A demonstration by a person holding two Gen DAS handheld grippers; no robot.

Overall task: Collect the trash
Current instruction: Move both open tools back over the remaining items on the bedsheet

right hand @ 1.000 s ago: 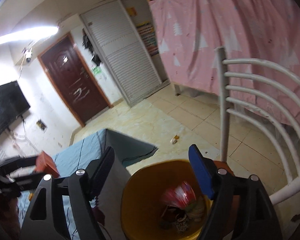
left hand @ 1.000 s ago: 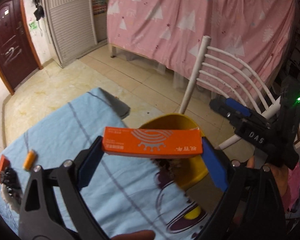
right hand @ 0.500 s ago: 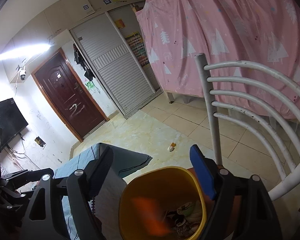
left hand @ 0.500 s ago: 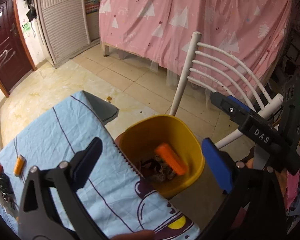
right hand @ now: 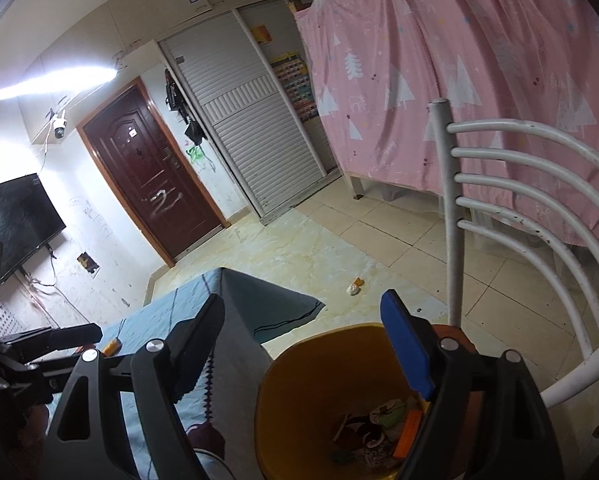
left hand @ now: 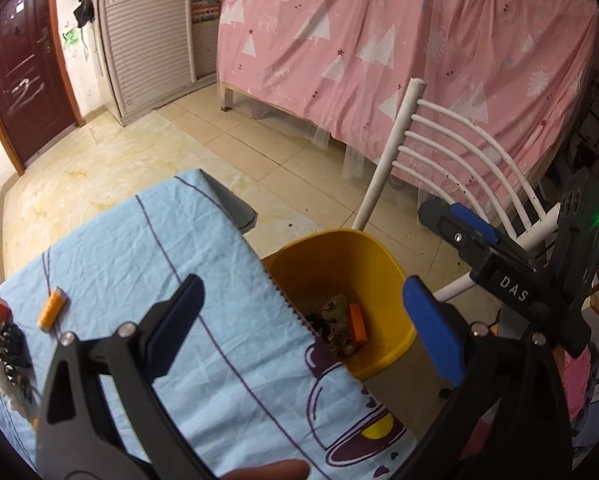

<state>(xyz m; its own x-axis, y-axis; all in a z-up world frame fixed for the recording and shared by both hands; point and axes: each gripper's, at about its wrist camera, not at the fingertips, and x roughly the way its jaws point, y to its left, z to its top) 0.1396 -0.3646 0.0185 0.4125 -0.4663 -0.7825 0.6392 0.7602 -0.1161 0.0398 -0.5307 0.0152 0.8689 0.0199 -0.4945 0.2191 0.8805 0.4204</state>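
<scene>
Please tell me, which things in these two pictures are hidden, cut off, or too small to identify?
- Bottom of the yellow plastic bin: in the left wrist view the blue tablecloth covers its near side; in the right wrist view the right gripper hides part.
- Crumpled trash beside the flat orange box: too small to identify.
- Dark cluster at the cloth's left edge: cut off by the fisheye border.
- Scrap on the floor: too small.

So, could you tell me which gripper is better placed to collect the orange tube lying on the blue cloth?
Left. The left gripper is open and empty above the cloth, nearer the orange tube.
</scene>
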